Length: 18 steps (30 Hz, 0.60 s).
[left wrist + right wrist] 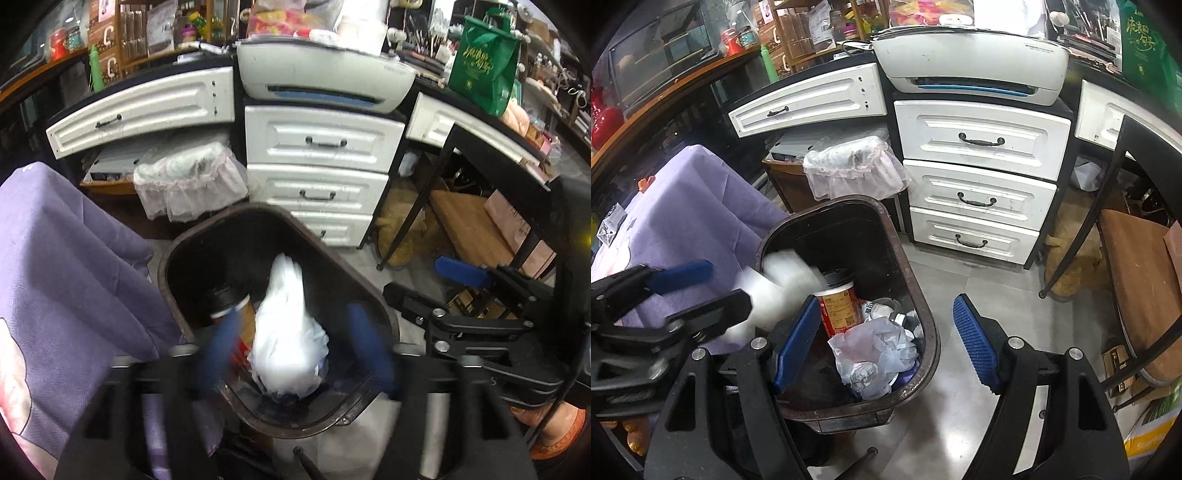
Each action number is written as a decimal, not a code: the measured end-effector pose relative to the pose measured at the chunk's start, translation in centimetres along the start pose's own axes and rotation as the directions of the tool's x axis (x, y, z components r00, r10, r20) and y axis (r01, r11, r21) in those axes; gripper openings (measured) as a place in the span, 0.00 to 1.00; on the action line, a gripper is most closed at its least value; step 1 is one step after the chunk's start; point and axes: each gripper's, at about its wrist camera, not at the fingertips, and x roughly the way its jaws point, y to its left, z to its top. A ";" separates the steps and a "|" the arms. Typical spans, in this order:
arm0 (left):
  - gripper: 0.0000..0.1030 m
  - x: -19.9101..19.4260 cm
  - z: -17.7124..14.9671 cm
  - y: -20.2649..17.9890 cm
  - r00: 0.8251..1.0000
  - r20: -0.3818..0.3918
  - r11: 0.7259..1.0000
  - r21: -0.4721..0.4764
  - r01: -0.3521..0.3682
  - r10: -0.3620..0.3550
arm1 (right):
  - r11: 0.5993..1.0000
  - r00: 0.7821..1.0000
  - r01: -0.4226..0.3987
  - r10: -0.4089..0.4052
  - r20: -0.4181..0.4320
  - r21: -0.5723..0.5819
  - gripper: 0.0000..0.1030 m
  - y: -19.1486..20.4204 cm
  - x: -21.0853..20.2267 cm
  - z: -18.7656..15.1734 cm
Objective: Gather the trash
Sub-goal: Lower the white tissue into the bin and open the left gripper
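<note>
White drawers (979,142) fill the background while our wide-open, empty left gripper (291,354) drops a light, crinkly white plastic wad (286,332) over the brown bin (925,306) at lower center; right gripper (886,343) also gapes empty, so we'd pinch any loose fold.

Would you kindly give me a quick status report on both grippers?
Left gripper open; blurred white plastic bag between its fingers, over dark brown trash bin. Right gripper open, empty. Nothing blocking.
</note>
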 end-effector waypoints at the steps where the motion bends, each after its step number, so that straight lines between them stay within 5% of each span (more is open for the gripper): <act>1: 0.74 -0.4 0.0 0.0 1.000 0.021 1.000 -0.001 0.002 -0.002 | 1.000 1.000 0.000 0.000 0.000 0.002 0.72 0.0 0.0 0.0; 18: 0.85 -6.7 0.3 3.3 0.993 0.108 0.996 -0.077 -0.045 0.053 | 1.000 1.000 -0.014 0.014 -0.022 0.015 0.72 0.2 0.1 0.1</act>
